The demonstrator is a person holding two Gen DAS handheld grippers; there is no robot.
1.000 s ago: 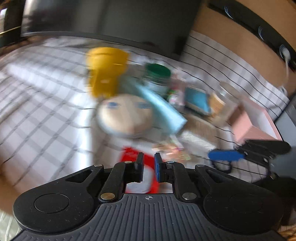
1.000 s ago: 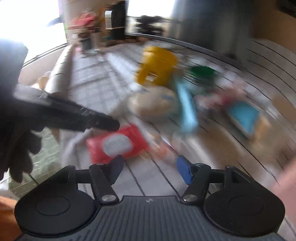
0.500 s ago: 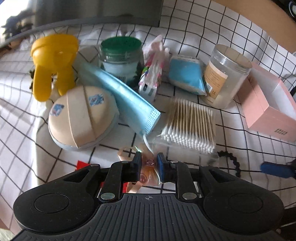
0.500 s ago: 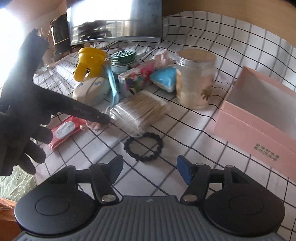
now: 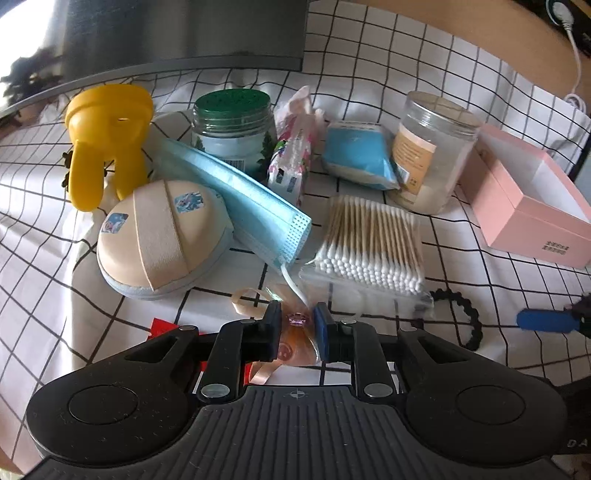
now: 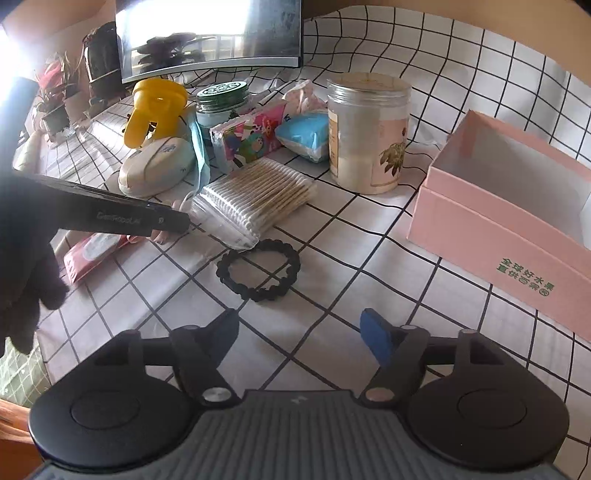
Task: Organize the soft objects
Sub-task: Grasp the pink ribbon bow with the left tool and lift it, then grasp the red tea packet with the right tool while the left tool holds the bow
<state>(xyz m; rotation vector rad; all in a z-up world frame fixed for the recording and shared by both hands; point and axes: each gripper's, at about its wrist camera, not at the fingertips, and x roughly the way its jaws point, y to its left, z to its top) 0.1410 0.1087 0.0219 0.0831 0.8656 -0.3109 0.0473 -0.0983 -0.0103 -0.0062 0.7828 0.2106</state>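
My left gripper [image 5: 297, 325] is shut on a small peach ribbon bow with a pink gem [image 5: 297, 341], low over the checked cloth. In the right wrist view it [image 6: 173, 223] shows as a black arm by the cotton swab pack [image 6: 255, 197]. My right gripper [image 6: 299, 328] is open and empty, just in front of a black bead bracelet [image 6: 258, 271]. An open pink box [image 6: 517, 206] stands to the right. A blue face mask [image 5: 243, 199], a beige round puff [image 5: 162, 236], a tissue pack [image 6: 251, 136] and a blue pouch [image 6: 306, 134] lie behind.
A yellow plastic holder [image 5: 107, 140], a green-lidded jar [image 5: 232, 125] and a clear jar [image 6: 369, 133] stand at the back. A red wet-wipe pack [image 6: 92, 254] lies at the left. A dark screen [image 6: 210, 33] stands behind. The table edge runs along the lower left.
Both views swung from a blurred sweep to a steady close view. My left gripper moved forward off the red pack and closed on the ribbon bow. My right gripper stays open.
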